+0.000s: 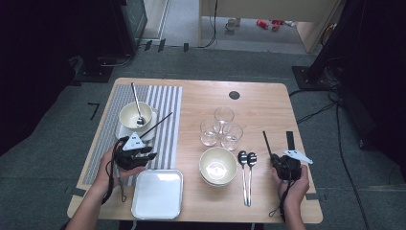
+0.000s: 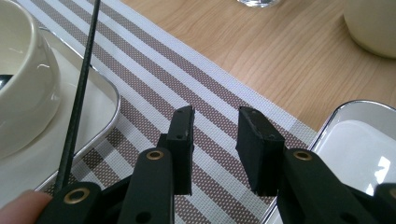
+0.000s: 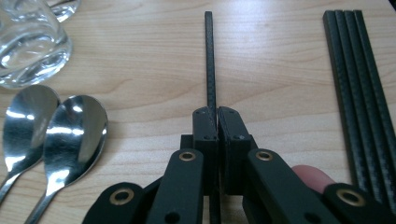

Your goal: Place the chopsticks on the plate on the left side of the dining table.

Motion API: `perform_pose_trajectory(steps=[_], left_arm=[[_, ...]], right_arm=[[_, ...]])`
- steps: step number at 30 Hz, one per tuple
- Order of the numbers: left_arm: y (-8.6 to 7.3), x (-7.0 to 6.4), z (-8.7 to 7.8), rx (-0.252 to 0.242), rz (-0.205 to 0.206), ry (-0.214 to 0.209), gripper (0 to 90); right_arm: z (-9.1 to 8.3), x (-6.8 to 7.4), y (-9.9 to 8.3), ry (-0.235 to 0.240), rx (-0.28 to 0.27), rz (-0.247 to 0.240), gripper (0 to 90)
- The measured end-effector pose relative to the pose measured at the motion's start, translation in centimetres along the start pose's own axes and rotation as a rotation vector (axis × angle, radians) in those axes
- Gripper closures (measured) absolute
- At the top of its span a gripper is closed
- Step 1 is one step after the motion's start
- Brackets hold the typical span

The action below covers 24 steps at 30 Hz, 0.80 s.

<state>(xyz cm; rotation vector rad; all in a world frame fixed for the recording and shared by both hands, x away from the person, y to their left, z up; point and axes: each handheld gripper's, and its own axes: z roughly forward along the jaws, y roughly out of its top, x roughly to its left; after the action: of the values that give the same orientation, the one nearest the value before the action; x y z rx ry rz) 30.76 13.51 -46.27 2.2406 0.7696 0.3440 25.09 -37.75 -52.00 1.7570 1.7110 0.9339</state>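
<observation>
My right gripper (image 3: 217, 112) (image 1: 278, 160) is shut on a thin black chopstick (image 3: 210, 60) (image 1: 266, 141) that points away over the wood table. Several more black chopsticks (image 3: 348, 84) (image 1: 289, 139) lie side by side to its right. My left gripper (image 2: 219, 116) (image 1: 143, 154) hovers open over the striped placemat (image 2: 210, 70), nothing between its jaws. Another black chopstick (image 2: 81, 84) (image 1: 160, 122) runs up along its left side, outside the jaws, above a white square plate (image 2: 70, 126) carrying a cream bowl (image 2: 18, 84) (image 1: 134, 115) with a spoon in it.
A white tray (image 1: 158, 194) (image 2: 359, 135) sits at the front edge beside the left gripper. Stacked cream bowls (image 1: 218, 165), three glasses (image 1: 222, 127) and two spoons (image 1: 246, 167) (image 3: 70, 135) occupy the table's middle. A glass (image 3: 28, 42) stands left of the right gripper.
</observation>
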Motion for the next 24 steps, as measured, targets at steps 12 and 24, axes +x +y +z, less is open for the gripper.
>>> perform_pose_trajectory(steps=[12, 24], left_arm=[[0.4, 0.1, -0.4, -0.017, -0.004, -0.005, 61.8], [2.8, 0.1, -1.5, -0.036, -0.007, 0.073, 27.7]], right_arm=[[-2.5, 0.9, 2.1, 0.051, -0.030, -0.098, 87.6], [-3.5, 1.2, 4.7, 0.135, -0.039, -0.130, 87.5]])
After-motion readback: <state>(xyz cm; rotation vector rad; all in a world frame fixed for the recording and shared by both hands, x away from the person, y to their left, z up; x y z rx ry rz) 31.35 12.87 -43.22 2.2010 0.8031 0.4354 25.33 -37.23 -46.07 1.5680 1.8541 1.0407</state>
